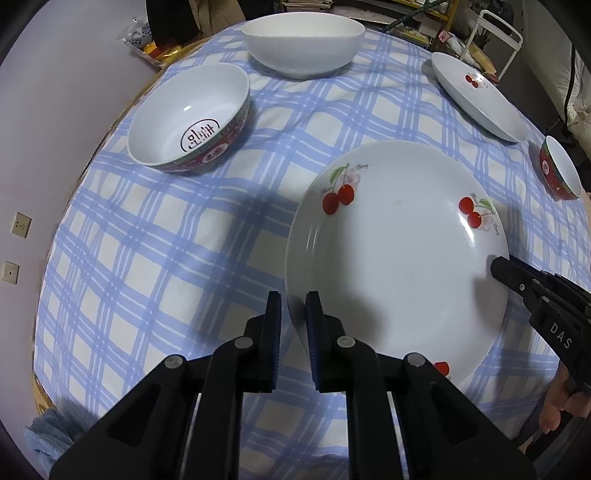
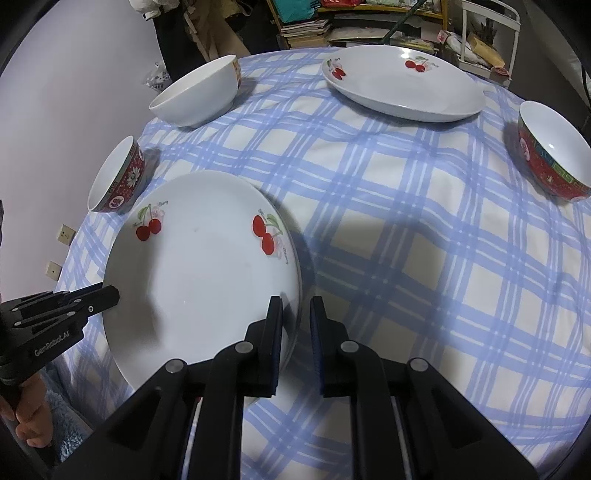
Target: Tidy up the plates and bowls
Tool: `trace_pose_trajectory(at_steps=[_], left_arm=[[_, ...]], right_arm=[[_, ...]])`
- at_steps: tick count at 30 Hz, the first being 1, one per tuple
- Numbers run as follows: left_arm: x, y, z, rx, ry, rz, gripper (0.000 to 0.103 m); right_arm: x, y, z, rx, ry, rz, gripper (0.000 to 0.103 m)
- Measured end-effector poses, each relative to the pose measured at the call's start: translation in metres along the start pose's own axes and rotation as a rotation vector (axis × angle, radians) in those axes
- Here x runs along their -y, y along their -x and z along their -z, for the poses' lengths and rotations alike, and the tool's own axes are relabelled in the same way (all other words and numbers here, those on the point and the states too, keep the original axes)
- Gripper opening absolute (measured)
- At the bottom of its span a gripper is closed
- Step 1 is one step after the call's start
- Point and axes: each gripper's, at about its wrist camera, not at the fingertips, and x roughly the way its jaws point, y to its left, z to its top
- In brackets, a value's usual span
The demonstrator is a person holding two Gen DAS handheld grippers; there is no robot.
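Observation:
A white cherry plate [image 1: 399, 258] [image 2: 199, 280] lies near me on the checked tablecloth [image 1: 166, 258]. My left gripper [image 1: 293, 306] straddles its left rim, jaws narrowly apart, one finger either side; it shows at the left of the right wrist view [image 2: 107, 297]. My right gripper [image 2: 297, 314] straddles the plate's right rim the same way; it shows at the right of the left wrist view [image 1: 498, 267]. A second cherry plate [image 1: 476, 96] [image 2: 402, 85] lies at the far right. A red-rimmed bowl [image 1: 192, 118] [image 2: 118, 177], a plain white bowl [image 1: 303, 40] [image 2: 197, 92] and another red bowl [image 1: 559, 170] [image 2: 550, 151] stand around.
The round table's edge curves at the left by a pale wall with sockets [image 1: 20, 225]. Cluttered shelves [image 2: 354, 22] and a white rack [image 2: 487, 37] stand behind the table. A blue towel [image 1: 51, 432] lies at the near left edge.

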Motion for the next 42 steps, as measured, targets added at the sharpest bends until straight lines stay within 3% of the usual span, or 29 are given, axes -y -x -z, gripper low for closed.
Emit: trace_pose_trajectory(at_steps=[11, 16, 19, 23, 28, 31, 35, 37, 40, 42], left_arm=[[0.0, 0.008, 0.003, 0.024, 0.004, -0.002, 0.014], [0.006, 0.015, 0.003, 0.054, -0.017, 0.032, 0.015], [0.012, 0.023, 0.003, 0.092, -0.037, -0.008, 0.015], [0.01, 0.033, -0.003, 0.115, -0.02, -0.003, 0.015], [0.02, 0.043, -0.026, 0.154, -0.013, -0.042, 0.015], [0.031, 0.049, -0.043, 0.168, -0.018, -0.024, 0.016], [0.048, 0.058, -0.064, 0.19, -0.028, -0.007, 0.021], [0.058, 0.064, -0.074, 0.209, -0.044, -0.008, 0.028], [0.071, 0.068, -0.087, 0.233, -0.077, -0.01, 0.054], [0.078, 0.068, -0.097, 0.241, -0.085, -0.013, 0.064]], right_arm=[[0.003, 0.006, 0.005, 0.011, -0.017, -0.002, 0.016], [0.004, 0.01, 0.006, 0.018, -0.022, 0.008, 0.017], [0.003, 0.014, 0.005, 0.026, -0.017, 0.026, 0.017], [0.009, 0.024, 0.001, 0.046, -0.029, 0.075, 0.02], [0.024, 0.038, -0.01, 0.081, -0.091, 0.094, 0.034], [0.032, 0.046, -0.019, 0.107, -0.109, 0.1, 0.053], [0.043, 0.056, -0.034, 0.136, -0.135, 0.132, 0.062], [0.05, 0.06, -0.042, 0.148, -0.161, 0.143, 0.071], [0.061, 0.064, -0.054, 0.162, -0.201, 0.143, 0.081], [0.067, 0.063, -0.06, 0.163, -0.216, 0.152, 0.087]])
